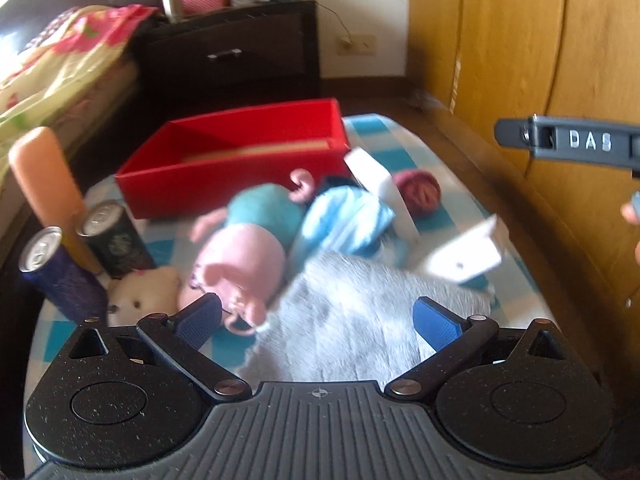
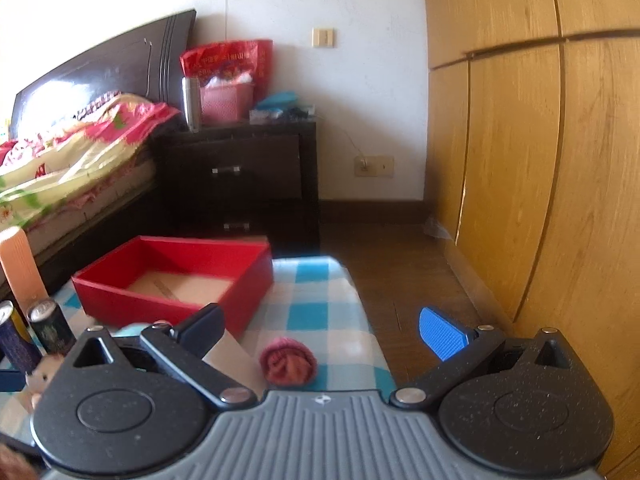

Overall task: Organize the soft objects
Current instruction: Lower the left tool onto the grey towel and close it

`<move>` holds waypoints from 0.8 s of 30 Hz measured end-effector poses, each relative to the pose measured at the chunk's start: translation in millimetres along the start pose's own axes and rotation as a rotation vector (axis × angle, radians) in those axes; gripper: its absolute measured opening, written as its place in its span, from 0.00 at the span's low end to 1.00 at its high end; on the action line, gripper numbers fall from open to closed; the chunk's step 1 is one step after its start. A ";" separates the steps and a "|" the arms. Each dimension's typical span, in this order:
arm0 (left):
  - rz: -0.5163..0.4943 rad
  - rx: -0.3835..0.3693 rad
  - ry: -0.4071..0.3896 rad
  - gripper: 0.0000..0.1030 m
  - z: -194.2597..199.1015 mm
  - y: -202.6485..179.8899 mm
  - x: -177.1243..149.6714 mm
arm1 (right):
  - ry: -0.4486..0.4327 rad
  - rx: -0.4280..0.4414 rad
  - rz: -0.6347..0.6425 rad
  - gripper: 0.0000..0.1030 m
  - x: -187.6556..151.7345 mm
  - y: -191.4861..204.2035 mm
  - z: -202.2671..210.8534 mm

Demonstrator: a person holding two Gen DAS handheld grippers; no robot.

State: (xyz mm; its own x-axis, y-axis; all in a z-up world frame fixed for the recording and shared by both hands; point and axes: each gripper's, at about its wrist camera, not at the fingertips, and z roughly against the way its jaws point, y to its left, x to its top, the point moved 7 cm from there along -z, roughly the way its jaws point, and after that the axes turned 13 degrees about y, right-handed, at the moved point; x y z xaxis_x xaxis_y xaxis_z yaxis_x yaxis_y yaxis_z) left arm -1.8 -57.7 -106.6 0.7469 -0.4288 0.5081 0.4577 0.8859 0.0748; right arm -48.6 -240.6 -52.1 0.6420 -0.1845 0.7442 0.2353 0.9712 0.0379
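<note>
In the left wrist view a pink pig plush in a teal top [image 1: 244, 248], a small white plush [image 1: 144, 292], a blue striped soft bundle [image 1: 344, 220], a grey furry cloth [image 1: 360, 320] and a dark pink knitted ball [image 1: 420, 190] lie on a blue checked cloth before an empty red box [image 1: 224, 184]. My left gripper [image 1: 316, 320] is open just above the pig and grey cloth. My right gripper [image 2: 320, 330] is open and empty above the knitted ball [image 2: 288, 364]; the red box [image 2: 168, 304] lies ahead to the left. The other tool [image 1: 568, 142] shows at the right.
Two drink cans [image 1: 116, 240] and an orange cylinder [image 1: 44, 184] stand at the left of the cloth. White card pieces [image 1: 464, 256] lie among the soft things. A bed [image 2: 72, 160], a dark nightstand [image 2: 240, 176] and a wooden wardrobe [image 2: 540, 140] surround the spot.
</note>
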 end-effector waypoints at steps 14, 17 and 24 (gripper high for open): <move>-0.115 -0.080 0.136 0.65 -58.0 -37.3 9.5 | 0.085 0.068 0.002 0.82 -9.1 -9.6 -6.7; -0.081 -0.100 0.164 0.50 -58.9 -32.6 7.2 | 0.089 0.080 -0.003 0.82 -8.0 -7.9 -6.7; 0.038 -0.172 0.190 0.11 -41.2 -12.8 4.5 | 0.107 0.115 -0.025 0.82 -9.4 -3.2 -6.8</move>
State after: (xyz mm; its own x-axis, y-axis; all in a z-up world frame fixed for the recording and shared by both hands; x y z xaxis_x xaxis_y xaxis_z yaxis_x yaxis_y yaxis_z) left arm 15.6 -78.3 -140.6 0.8350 -0.4353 0.3365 0.4904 0.8661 -0.0965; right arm -50.4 -243.0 -63.7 0.7125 -0.2177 0.6671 0.1708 0.9759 0.1360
